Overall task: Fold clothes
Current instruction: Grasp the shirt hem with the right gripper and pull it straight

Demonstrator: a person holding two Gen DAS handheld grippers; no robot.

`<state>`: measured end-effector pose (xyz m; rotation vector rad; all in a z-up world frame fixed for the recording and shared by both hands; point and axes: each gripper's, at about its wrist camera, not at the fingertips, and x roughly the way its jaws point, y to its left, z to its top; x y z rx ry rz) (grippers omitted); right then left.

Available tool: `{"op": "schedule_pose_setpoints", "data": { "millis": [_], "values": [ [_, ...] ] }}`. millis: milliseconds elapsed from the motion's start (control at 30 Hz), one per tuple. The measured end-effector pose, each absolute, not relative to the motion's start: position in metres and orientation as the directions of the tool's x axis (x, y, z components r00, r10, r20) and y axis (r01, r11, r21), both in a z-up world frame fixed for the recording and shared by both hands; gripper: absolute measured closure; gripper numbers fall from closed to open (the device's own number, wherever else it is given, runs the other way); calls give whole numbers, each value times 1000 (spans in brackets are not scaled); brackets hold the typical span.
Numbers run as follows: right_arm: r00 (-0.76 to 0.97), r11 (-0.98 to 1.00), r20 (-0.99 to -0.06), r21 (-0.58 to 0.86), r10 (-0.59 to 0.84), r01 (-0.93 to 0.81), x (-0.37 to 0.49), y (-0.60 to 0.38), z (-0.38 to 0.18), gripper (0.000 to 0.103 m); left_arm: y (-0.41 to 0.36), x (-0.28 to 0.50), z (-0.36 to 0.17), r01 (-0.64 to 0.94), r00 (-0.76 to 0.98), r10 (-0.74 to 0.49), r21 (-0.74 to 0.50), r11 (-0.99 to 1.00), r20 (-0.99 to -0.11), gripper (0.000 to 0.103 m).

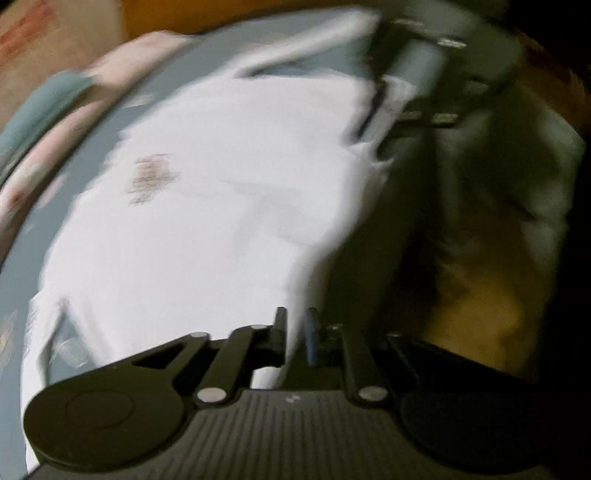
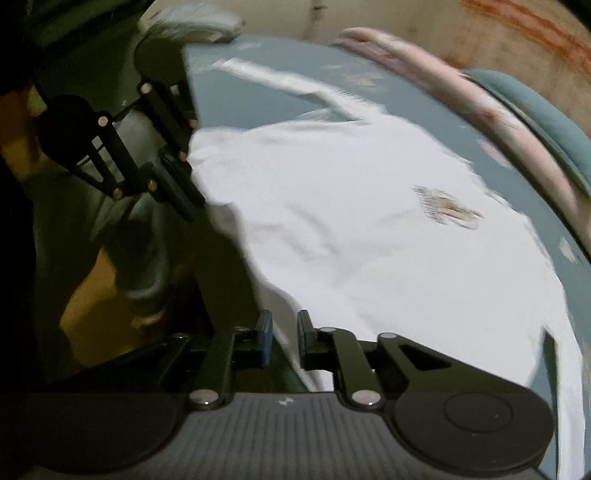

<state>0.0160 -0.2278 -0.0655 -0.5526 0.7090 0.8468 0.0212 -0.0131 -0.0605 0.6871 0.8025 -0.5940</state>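
Bed (image 2: 280, 92): blue-grey sheet with small pale prints, bordered on its far side by a pink roll (image 2: 443, 85) and a teal cushion (image 2: 532, 107); beyond those, a pale wall (image 2: 406, 22) with red marks. Orange floor (image 1: 476, 321) shows beside the bed in shadow. Shirt (image 1: 207, 229): white, spread flat across the sheet, a small brownish print (image 2: 448, 210) near its middle, one sleeve stretched toward the far part of the bed; both views are blurred, so creases read only faintly. My left gripper (image 1: 297, 332): fingers parted by a narrow gap, set at the shirt's shadowed near edge; a strip of white cloth shows in the gap, but I cannot tell whether the pads press on it. My right gripper (image 2: 285, 339): fingers likewise slightly apart, straddling a fold of the shirt's near edge, the cloth passing between them without visible pinch. In the right view the left gripper appears at the shirt's other near corner, just beside the cloth. Grey cloth (image 2: 140, 240) hangs at the bedside near it.
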Motion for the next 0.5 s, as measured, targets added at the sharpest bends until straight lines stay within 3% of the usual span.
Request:
{"op": "schedule_pose_setpoints", "data": {
  "millis": [33, 67, 100, 167, 267, 500],
  "values": [
    [496, 608, -731, -140, 469, -781, 22, -240, -60, 78, -4, 34, -57, 645, 588, -193, 311, 698, -786, 62],
    [527, 662, -715, -119, 460, -740, 28, -252, -54, 72, 5, 47, -55, 580, 612, -164, 298, 758, -774, 43],
    [563, 729, -706, -96, 430, -677, 36, -266, -53, 66, 14, 59, -55, 511, 631, -119, 295, 808, -767, 41],
    [628, 852, -697, -46, 346, -521, 52, -294, -52, 60, 31, 83, -63, 349, 642, 0, 292, 891, -767, 42],
    [645, 949, -722, 53, 251, -310, 61, -335, -63, 60, 55, 103, -82, 163, 588, 86, 222, 961, -805, 42],
    [604, 961, -762, 278, 232, -18, 55, -390, -98, 60, 69, 99, -89, 98, 550, 52, 126, 987, -834, 41]
  ]
}}
